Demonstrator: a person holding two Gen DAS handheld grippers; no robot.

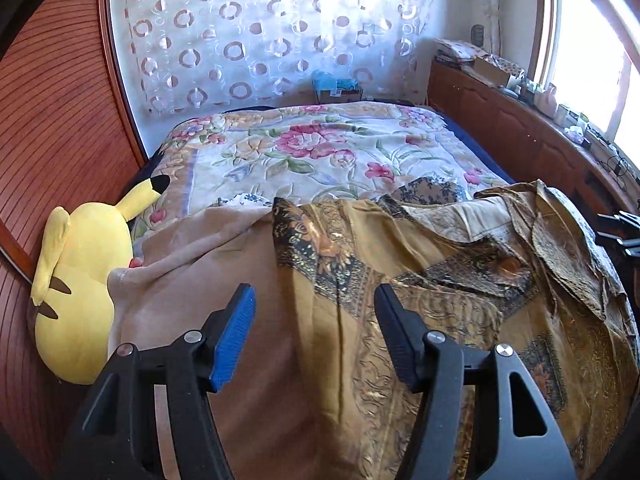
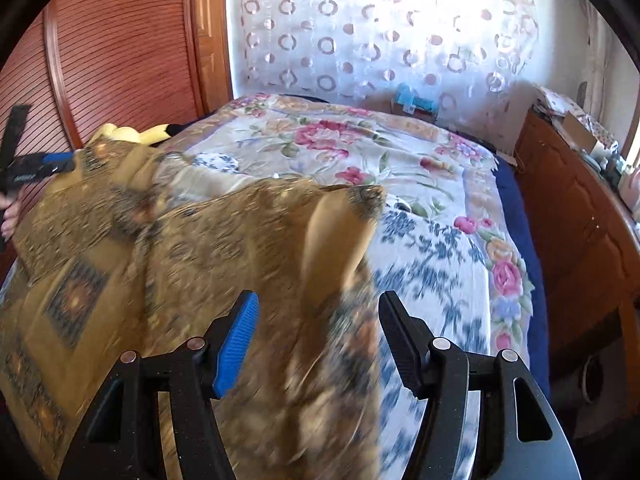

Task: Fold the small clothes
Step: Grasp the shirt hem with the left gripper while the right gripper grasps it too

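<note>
A mustard-brown patterned garment (image 1: 420, 280) lies spread and rumpled on the near end of the bed; it also shows in the right wrist view (image 2: 180, 248), blurred. My left gripper (image 1: 316, 300) is open and empty just above its left part, jaws wide apart. My right gripper (image 2: 318, 308) is open over the garment's raised right fold, holding nothing. The left gripper also shows at the left edge of the right wrist view (image 2: 44, 166). A beige cloth (image 1: 192, 248) lies beside the garment. A blue-and-white floral cloth (image 2: 432, 264) lies under it.
The floral bedspread (image 1: 320, 148) covers the bed. A yellow plush toy (image 1: 76, 292) sits at the bed's left edge against a wooden slatted wardrobe (image 1: 60, 120). A wooden cabinet (image 1: 512, 120) with clutter runs along the right. A curtain (image 1: 260, 28) hangs behind.
</note>
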